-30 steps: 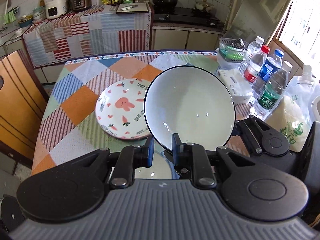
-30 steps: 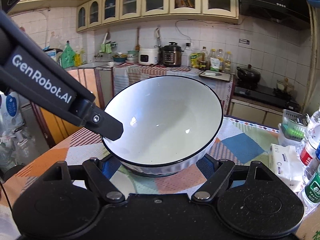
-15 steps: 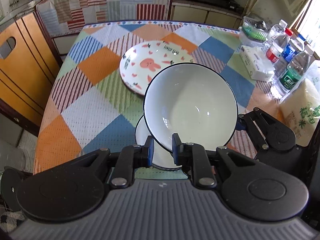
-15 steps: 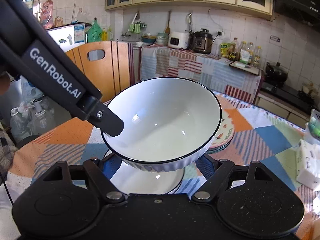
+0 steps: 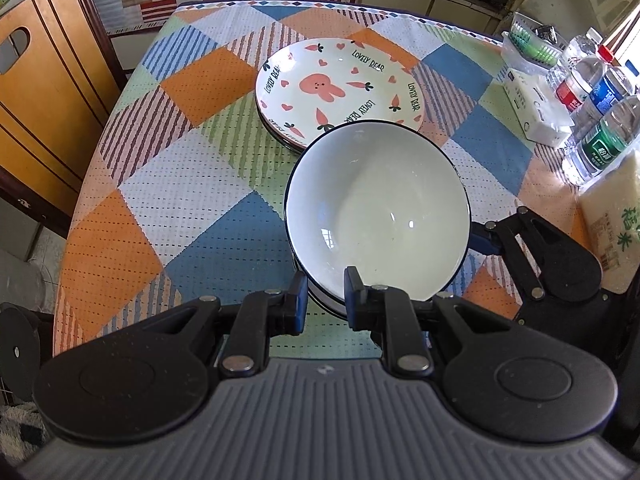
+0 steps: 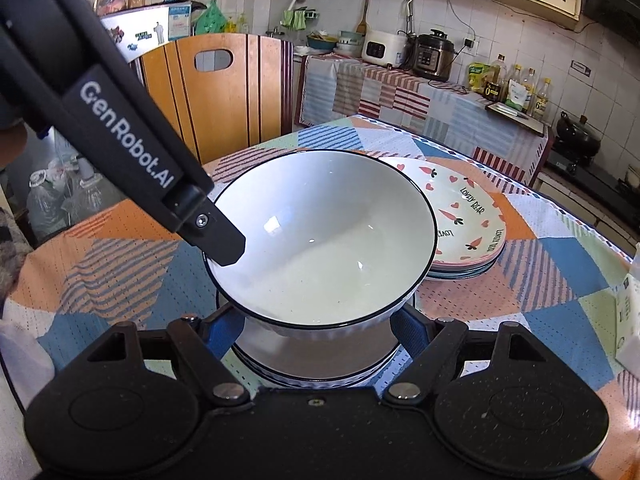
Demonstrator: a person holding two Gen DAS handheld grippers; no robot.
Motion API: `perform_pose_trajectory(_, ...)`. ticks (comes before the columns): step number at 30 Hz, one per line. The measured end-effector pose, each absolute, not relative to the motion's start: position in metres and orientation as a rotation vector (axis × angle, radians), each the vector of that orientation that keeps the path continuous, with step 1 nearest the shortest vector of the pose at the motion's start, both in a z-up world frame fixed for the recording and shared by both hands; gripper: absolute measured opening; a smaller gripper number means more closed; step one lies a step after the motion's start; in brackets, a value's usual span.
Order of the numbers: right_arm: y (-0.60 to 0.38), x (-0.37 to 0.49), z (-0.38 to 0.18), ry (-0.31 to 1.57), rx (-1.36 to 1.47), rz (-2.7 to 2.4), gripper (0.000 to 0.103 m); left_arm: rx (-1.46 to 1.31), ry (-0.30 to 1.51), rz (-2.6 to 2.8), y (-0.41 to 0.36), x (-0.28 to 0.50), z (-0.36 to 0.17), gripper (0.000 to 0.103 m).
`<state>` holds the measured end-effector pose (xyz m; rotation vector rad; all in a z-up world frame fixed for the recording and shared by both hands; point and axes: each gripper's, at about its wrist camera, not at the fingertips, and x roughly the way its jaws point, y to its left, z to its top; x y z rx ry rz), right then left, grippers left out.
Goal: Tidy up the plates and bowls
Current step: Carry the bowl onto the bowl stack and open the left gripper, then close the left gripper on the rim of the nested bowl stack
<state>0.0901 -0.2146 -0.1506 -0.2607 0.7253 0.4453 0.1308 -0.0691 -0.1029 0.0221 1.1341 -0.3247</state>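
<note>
A white bowl with a black rim (image 5: 376, 208) (image 6: 320, 236) hangs just above a stack of white black-rimmed bowls (image 6: 320, 368) near the table's front edge. My left gripper (image 5: 325, 298) is shut on the bowl's near rim. My right gripper (image 6: 320, 328) grips the bowl's ribbed base from both sides; it shows in the left wrist view (image 5: 532, 248) at the bowl's right. A stack of rabbit-and-carrot plates (image 5: 340, 88) (image 6: 468, 216) sits just beyond the bowl.
A patchwork cloth covers the table (image 5: 192, 184). Water bottles (image 5: 600, 120), a tissue pack (image 5: 536, 108), a green basket (image 5: 528, 44) and a rice bag (image 5: 616, 220) line the right side. A wooden chair (image 6: 216, 92) stands at the left.
Both grippers have carried the bowl down and toward the near edge of the table. It now hovers just above the bowl stack, with the plates behind it.
</note>
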Motion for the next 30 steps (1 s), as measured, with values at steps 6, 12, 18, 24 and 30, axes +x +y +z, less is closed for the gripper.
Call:
perform_pose_trajectory(6,-0.212,0.087,-0.146,0.762,-0.285,0.415,0.084,0.002,1.157,-0.336,-0.069,0.135,-0.103,0.017)
perform_pose_trajectory(12,-0.214,0.082,-0.142,0.789,-0.265,0.409,0.084,-0.015,1.175,-0.342,-0.067,0.135,-0.104,0.017)
perform_pose_trajectory(18,-0.212,0.074,-0.147,0.805,-0.278,0.409,0.085,-0.018,1.196,-0.338,-0.067,0.134,-0.111,0.017)
perform_pose_trajectory(24,-0.213,0.073,-0.146,0.795,-0.283,0.405,0.085,-0.001,1.186,-0.335,-0.069,0.133,-0.112,0.018)
perform_pose_trajectory(30,-0.215,0.062,-0.135,0.766,-0.310,0.409,0.086,-0.015,1.171,-0.359,-0.066,0.129,-0.106,0.021)
